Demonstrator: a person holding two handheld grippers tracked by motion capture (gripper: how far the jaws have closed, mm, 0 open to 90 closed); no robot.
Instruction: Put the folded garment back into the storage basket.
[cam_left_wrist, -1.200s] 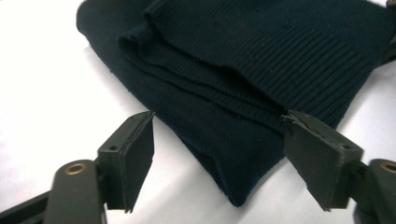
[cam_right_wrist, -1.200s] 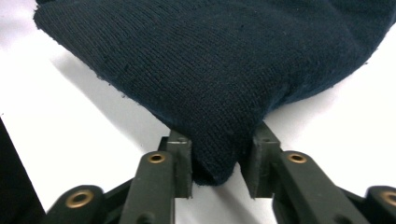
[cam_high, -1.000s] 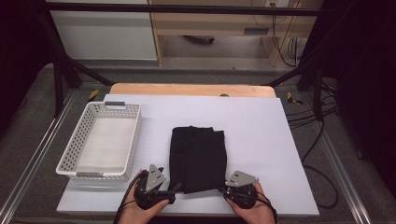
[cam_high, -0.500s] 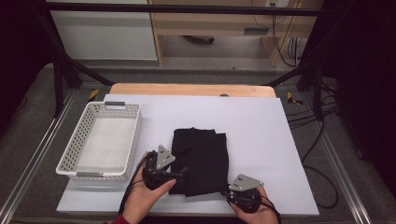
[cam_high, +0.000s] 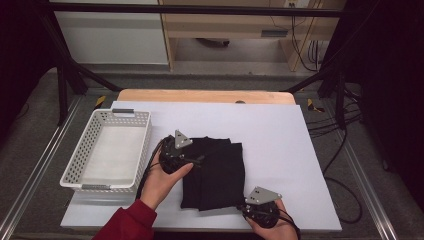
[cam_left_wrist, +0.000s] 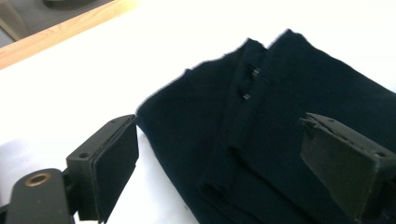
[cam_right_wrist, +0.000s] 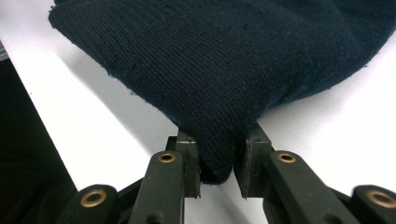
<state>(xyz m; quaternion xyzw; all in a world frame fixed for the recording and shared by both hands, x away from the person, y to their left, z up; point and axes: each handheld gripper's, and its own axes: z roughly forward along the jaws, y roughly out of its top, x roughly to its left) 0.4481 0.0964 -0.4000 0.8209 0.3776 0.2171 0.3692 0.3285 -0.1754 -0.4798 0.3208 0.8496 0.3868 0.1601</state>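
folded black knit garment (cam_high: 215, 172): soft, limp, light, should drape | right gripper (cam_right_wrist: 217, 175) pinches its near corner | left gripper (cam_left_wrist: 233, 158) jaws just widened, nothing gripped | best hold: far-left corner

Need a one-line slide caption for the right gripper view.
Right hand-held gripper pinching a corner of the folded black garment on the white table.

A black knitted garment (cam_high: 214, 172) lies folded into a rough rectangle on the white desk (cam_high: 280, 140), near the middle and reaching toward the desk's near edge. Its far end shows 2 or 3 overlapping layers with stepped edges. Its near right corner is bunched and pinched, while the rest lies flat. The fabric is dark with a fine ribbed weave.
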